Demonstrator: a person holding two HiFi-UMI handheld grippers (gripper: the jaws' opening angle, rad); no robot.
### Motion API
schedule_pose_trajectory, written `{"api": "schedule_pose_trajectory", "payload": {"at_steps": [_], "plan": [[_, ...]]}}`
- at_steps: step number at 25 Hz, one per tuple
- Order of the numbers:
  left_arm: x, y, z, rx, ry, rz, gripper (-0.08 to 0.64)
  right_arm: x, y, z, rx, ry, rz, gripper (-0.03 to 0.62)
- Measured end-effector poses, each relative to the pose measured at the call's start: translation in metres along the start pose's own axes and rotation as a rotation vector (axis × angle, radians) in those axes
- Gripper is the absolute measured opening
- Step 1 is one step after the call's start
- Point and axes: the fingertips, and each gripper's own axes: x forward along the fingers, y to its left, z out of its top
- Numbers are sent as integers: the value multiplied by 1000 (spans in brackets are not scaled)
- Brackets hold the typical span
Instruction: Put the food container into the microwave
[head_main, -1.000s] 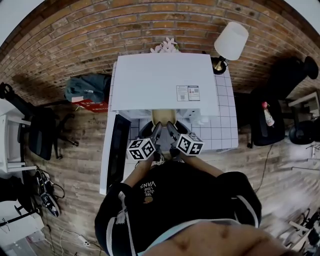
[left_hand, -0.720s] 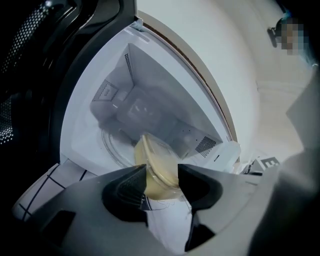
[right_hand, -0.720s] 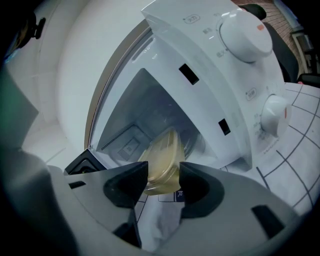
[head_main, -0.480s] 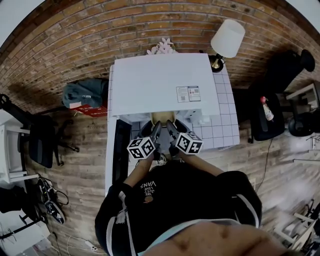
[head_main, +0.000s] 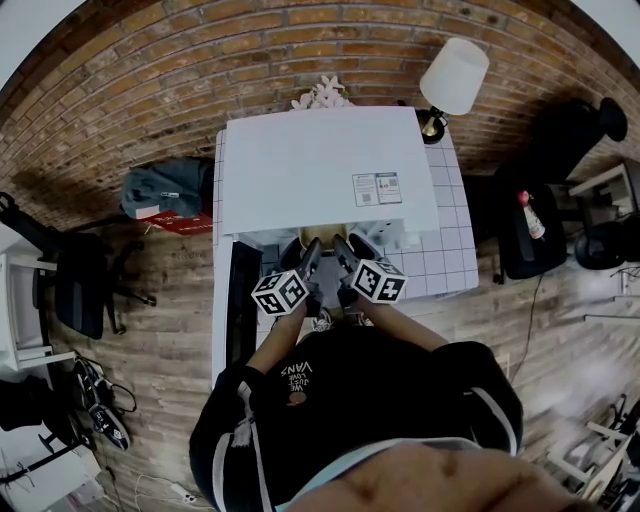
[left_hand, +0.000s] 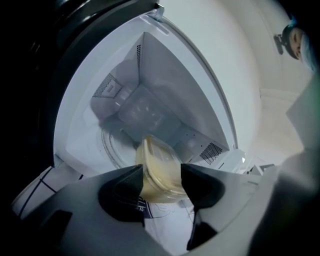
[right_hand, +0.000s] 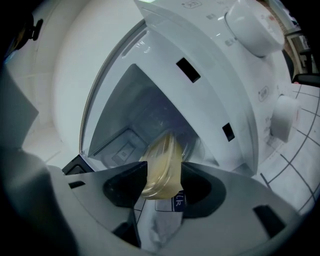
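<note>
Food container (left_hand: 159, 160) right at the jaws of both grippers, its near end between each pair. Left gripper (left_hand: 162, 171): jaws just opened wider, container between them, pads close alongside, grip judged let go. Right gripper (right_hand: 163, 167): jaws closed on the container's near rim. Side by side in the head view, neither hand nearer. Long axis straight ahead off the jaws, into the open microwave (left_hand: 170, 85). Far end past the mouth, over the glass turntable (left_hand: 111, 145); resting or hovering, cannot tell. Back wall well apart. Likely next: right release, straight pull-back, door (head_main: 238, 300) standing to the left.
</note>
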Motion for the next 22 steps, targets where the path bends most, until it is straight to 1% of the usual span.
{"api": "schedule_pose_trajectory", "payload": {"at_steps": [8,14,18,22], "plan": [[-1,3,3,-21,-19,19,252,-2,-1,5,4,-3,10,198],[-7,7,3,-28,-39,55,254,-9,-3,9,-2,1,31,198],[-14,10,2,-19,-51,89,255,-16,-6,7,-20,20,47,198],[-21,8,-2,-13,-51,98,255,-22,-10,2,-41,49,47,198]]}}
